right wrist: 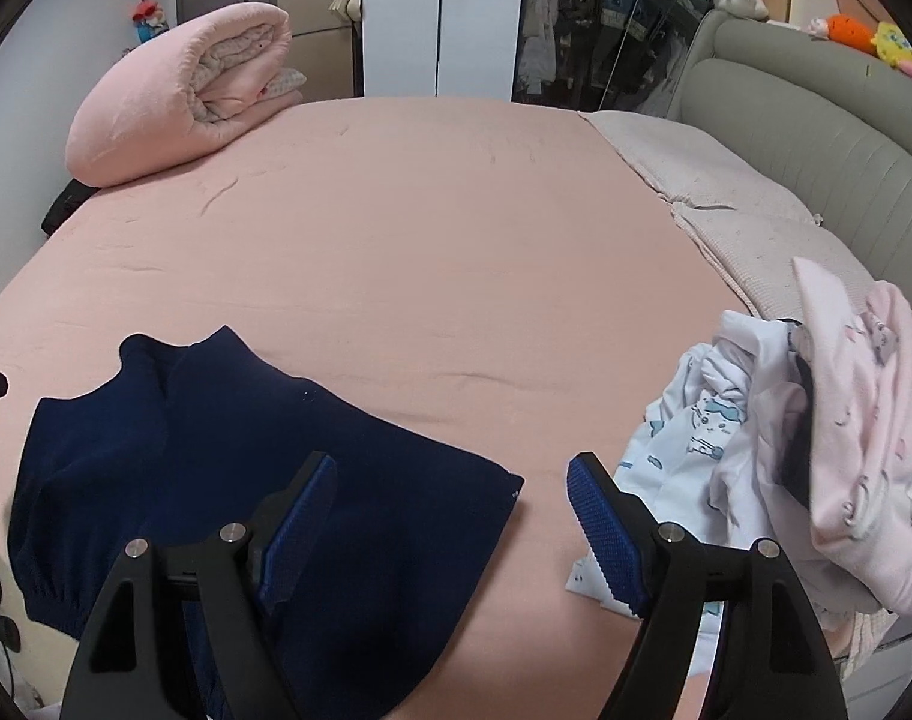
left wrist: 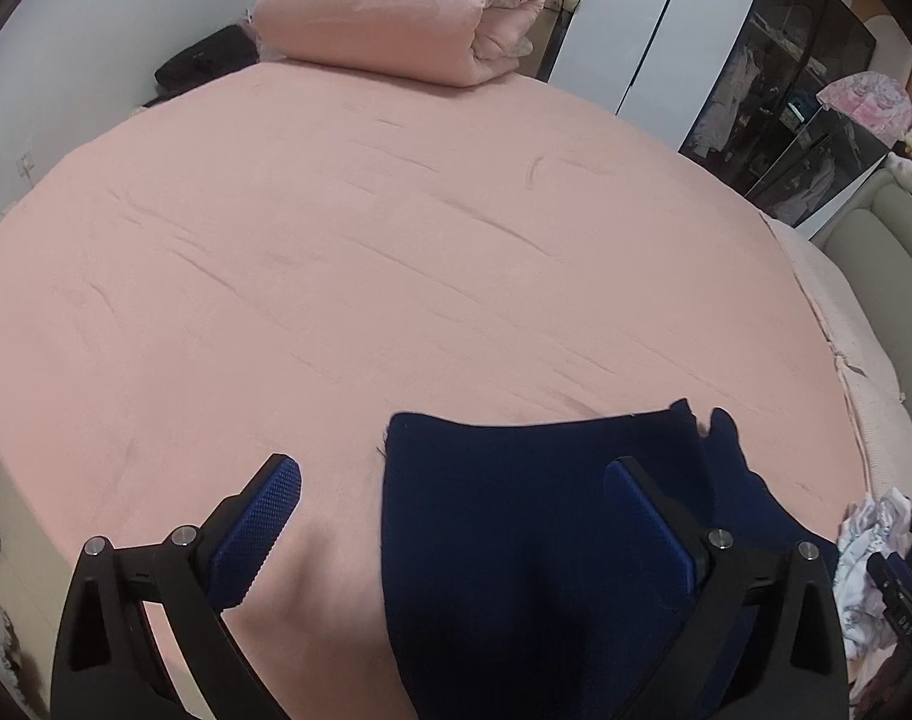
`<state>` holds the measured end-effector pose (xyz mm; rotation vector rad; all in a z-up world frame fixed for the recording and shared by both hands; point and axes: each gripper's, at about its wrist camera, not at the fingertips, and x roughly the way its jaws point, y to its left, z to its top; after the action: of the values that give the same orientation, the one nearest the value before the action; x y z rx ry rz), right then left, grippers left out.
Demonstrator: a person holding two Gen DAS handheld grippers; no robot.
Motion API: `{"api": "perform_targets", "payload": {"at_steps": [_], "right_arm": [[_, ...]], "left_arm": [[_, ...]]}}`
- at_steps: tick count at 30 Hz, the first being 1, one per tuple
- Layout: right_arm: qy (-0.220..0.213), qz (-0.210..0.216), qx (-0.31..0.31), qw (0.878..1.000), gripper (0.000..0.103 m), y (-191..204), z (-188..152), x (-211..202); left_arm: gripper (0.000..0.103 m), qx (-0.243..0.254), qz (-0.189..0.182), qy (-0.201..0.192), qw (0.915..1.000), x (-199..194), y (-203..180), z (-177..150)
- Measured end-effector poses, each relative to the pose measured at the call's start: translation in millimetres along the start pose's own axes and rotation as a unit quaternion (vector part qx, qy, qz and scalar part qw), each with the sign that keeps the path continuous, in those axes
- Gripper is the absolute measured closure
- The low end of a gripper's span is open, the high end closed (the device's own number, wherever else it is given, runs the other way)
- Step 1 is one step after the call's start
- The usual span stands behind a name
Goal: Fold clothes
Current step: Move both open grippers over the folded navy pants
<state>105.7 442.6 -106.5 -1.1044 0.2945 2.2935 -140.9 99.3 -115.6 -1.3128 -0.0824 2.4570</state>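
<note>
Dark navy sweater (right wrist: 234,480) lies spread on the near part of the pink bed sheet (right wrist: 426,240), collar end pointing away, ribbed hem at the near left in the right wrist view. Left gripper (left wrist: 453,498) hangs over the sweater's left edge with its fingers spread wide, one blue pad (left wrist: 258,531) above bare sheet, the other above navy cloth (left wrist: 546,540); nothing between them. Right gripper (right wrist: 450,498) likewise spread wide, left finger over the sweater's corner, right finger (right wrist: 606,534) just beside a heap of clothes (right wrist: 786,450): white printed pieces under a pale pink one, piled at the bed's right side. Whether either gripper touches the fabric, cannot tell. Rolled pink quilt (right wrist: 174,96) sits at the far left corner of the bed. Grey padded headboard (right wrist: 816,132) along the right. White wardrobe doors (right wrist: 438,18) beyond the bed.
</note>
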Motion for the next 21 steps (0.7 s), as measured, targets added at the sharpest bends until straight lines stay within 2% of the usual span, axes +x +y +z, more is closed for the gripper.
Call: {"api": "perform_targets", "payload": {"at_steps": [7,10,16,19,21], "right_arm": [[0.008,0.010,-0.006,1.000,0.024,9,-4,-11],[0.011,0.014,-0.008,1.000,0.024,12,-6,-16],[0.011,0.023,-0.020,0.999,0.024,22,-17,-27],[0.012,0.028,-0.024,0.999,0.024,25,-25,-34],[0.011,0.032,-0.026,0.999,0.024,26,-31,-39]], "left_arm": [[0.000,0.010,0.001,-0.004,0.9999,-18,-2,3],[0.000,0.045,0.024,-0.020,0.9985,-32,-13,-4],[0.000,0.120,0.034,-0.033,0.9916,-37,-51,-27],[0.000,0.130,0.037,-0.038,0.9902,-36,-65,-36],[0.000,0.133,0.023,-0.032,0.9904,-36,-73,-41]]}}
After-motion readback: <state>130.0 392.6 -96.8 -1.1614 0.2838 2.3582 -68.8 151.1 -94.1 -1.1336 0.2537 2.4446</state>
